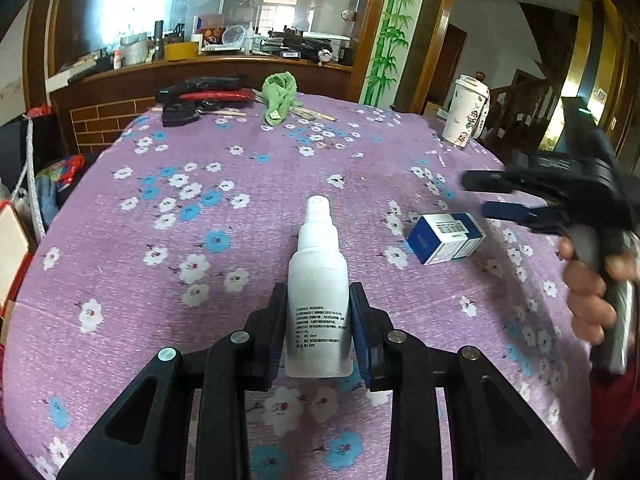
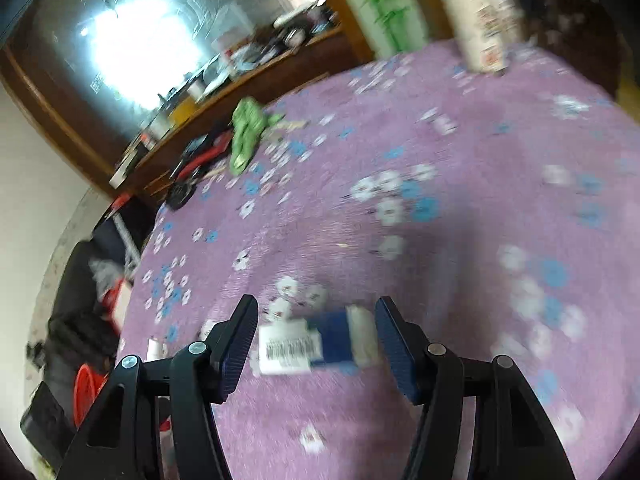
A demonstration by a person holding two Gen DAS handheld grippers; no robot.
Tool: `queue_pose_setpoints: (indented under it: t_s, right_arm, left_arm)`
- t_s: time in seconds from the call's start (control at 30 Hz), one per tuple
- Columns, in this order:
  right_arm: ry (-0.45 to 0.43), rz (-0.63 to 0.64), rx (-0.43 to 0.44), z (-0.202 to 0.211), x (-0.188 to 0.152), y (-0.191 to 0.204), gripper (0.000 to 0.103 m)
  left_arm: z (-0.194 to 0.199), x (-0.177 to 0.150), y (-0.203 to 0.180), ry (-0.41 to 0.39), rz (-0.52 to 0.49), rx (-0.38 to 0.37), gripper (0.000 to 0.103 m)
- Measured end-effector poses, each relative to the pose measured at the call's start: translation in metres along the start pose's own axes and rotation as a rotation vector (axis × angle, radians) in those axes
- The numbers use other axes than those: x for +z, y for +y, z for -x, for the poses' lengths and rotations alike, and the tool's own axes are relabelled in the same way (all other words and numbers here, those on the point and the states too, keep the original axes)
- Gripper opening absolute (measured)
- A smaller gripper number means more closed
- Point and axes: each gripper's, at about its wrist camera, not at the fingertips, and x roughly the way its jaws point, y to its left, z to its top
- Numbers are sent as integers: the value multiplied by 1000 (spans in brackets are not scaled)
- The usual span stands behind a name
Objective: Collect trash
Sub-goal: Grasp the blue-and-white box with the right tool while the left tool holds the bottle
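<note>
White spray bottle [image 1: 318, 292], small print, clamped in left tool [image 1: 318, 312]; right tool [image 2: 316, 340] agape.

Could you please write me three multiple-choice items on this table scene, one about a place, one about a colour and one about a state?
1. Where does the green cloth lie?
A. at the far edge of the table
B. under the spray bottle
C. inside the cup

2. What colours is the small box?
A. red and yellow
B. blue and white
C. all black

3. How does the left gripper stand?
A. wide open above bare cloth
B. shut on the white spray bottle
C. holding the small box

Answers:
1 A: the cloth sits far back on the purple floral tablecloth.
2 B: it has blue sides and a white barcode panel.
3 B: both pads press the bottle's sides.
</note>
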Motion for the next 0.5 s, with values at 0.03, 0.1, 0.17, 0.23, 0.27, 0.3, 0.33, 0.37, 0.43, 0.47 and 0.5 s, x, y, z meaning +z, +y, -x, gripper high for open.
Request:
queue_pose_setpoints:
  t_s: [0.03,0.1,0.17,0.23,0.27,0.3,0.33,0.37,0.43,0.47,0.5]
  right_arm:
    - [2,6,-10,-6,2,0,65]
    - [41,25,24,-19,2,0,65]
    - [85,39,46,-22,-4,3,65]
    - [120,71,106,-13,-18,10,66]
    - [143,87,129,-8,-27,15,66]
    - [168,101,146,-1,-38,20,66]
    - [188,111,168,4,-47,24,66]
    - [207,131,193,10,-57,29,67]
    - [201,207,167,22,-72,42,67]
    - [176,249,127,27,-76,48,67]
    - [139,297,79,31,-78,53,67]
  left_arm:
    - [0,-1,0,6,2,1,29]
    - [1,-4,4,24,14,-5,29]
    - [-3,-3,7,35,23,-1,28]
    - [-2,-3,8,36,32,1,29]
    - [-1,-3,9,34,37,1,29]
    - [-1,-3,10,31,42,3,29]
    - [1,-2,11,26,45,4,29]
    - [1,-2,12,23,47,5,29]
    - [3,-1,12,18,49,9,29]
    - [3,-1,12,16,48,11,29]
    - [4,-2,12,14,46,14,29]
